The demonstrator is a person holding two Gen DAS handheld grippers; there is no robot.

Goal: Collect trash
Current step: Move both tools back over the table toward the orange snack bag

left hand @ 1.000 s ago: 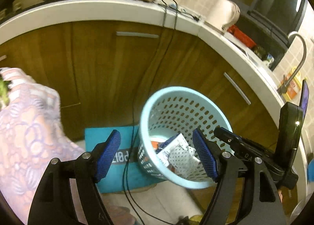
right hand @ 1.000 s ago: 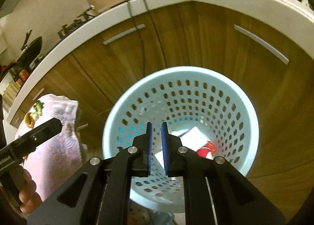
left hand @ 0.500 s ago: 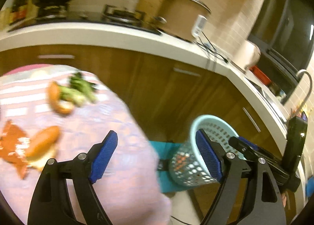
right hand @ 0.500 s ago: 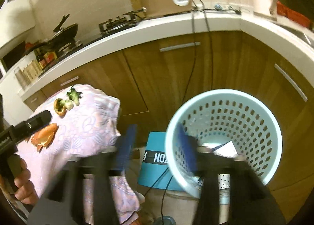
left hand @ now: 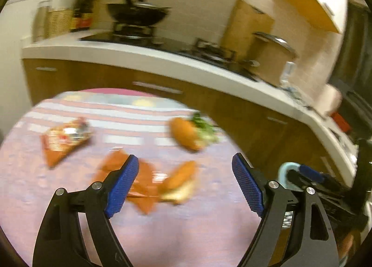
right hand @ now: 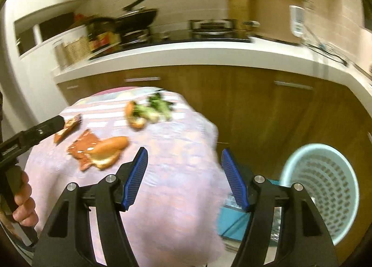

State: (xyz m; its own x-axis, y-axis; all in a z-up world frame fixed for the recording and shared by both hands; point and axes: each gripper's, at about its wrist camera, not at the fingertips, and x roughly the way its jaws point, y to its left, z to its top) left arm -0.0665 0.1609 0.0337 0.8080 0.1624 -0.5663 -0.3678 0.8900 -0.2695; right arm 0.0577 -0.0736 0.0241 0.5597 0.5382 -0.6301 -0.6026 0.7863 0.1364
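My left gripper (left hand: 186, 183) is open and empty above a round table with a pink cloth (left hand: 69, 197). On the cloth lie an orange wrapper (left hand: 144, 188), a bread piece (left hand: 179, 185), a second wrapper (left hand: 62, 141) and a bun with greens (left hand: 190, 134). My right gripper (right hand: 183, 176) is open and empty over the table's right edge. In the right wrist view the wrapper (right hand: 83, 148), bread (right hand: 109, 150) and greens (right hand: 148, 108) lie ahead to the left. The light blue perforated bin (right hand: 325, 188) stands on the floor at the right.
A wooden cabinet front with handles (right hand: 255, 104) and a white counter (right hand: 209, 55) run behind the table. A pan (left hand: 137, 13), a stove and a cooker pot (right hand: 274, 8) stand on the counter. A blue box (right hand: 234, 220) lies on the floor beside the bin.
Both grippers swung left, away from the bin and over the table. The right gripper went from shut to open. The left stayed open.
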